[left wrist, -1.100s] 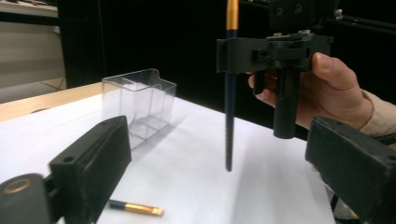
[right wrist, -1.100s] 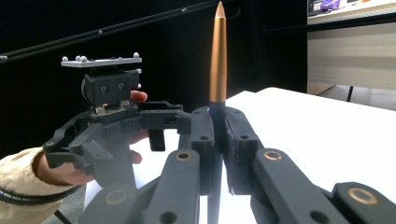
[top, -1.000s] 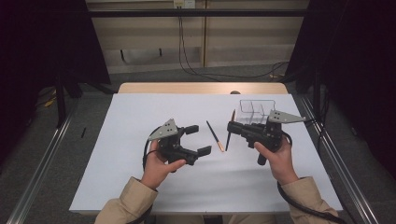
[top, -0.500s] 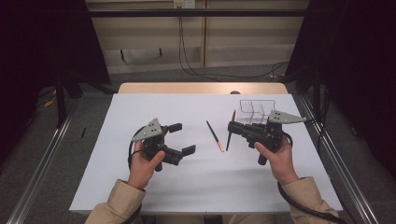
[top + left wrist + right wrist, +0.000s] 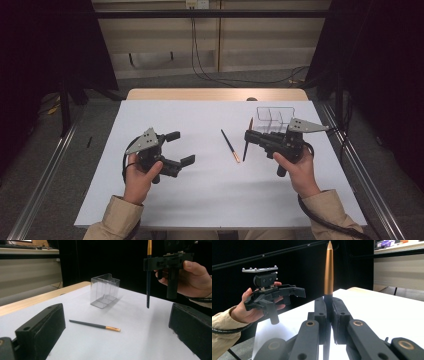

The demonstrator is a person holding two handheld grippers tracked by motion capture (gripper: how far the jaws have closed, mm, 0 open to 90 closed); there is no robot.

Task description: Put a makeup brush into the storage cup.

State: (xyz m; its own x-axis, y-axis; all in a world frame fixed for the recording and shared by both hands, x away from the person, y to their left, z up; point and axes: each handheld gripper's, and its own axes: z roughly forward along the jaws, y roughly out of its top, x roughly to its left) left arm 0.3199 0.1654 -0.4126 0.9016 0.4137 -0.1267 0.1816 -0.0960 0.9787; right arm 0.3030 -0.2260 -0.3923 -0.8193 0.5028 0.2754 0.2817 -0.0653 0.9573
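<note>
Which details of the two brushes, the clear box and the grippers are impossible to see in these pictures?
- Held brush, right gripper view: its lower end is cut off by the bottom edge and hidden behind the right gripper.
- Held brush, left gripper view: its top is cut off by the upper edge.
- Clear box, high view: too small to tell whether anything is inside; the right gripper covers its near side.
- Lying brush: its bristles are too small to see.

Beige sleeves; 2 black units, left hand-held gripper (image 5: pixel 176 148), right hand-held gripper (image 5: pixel 248 137), grey triangular plates, black cables.
</note>
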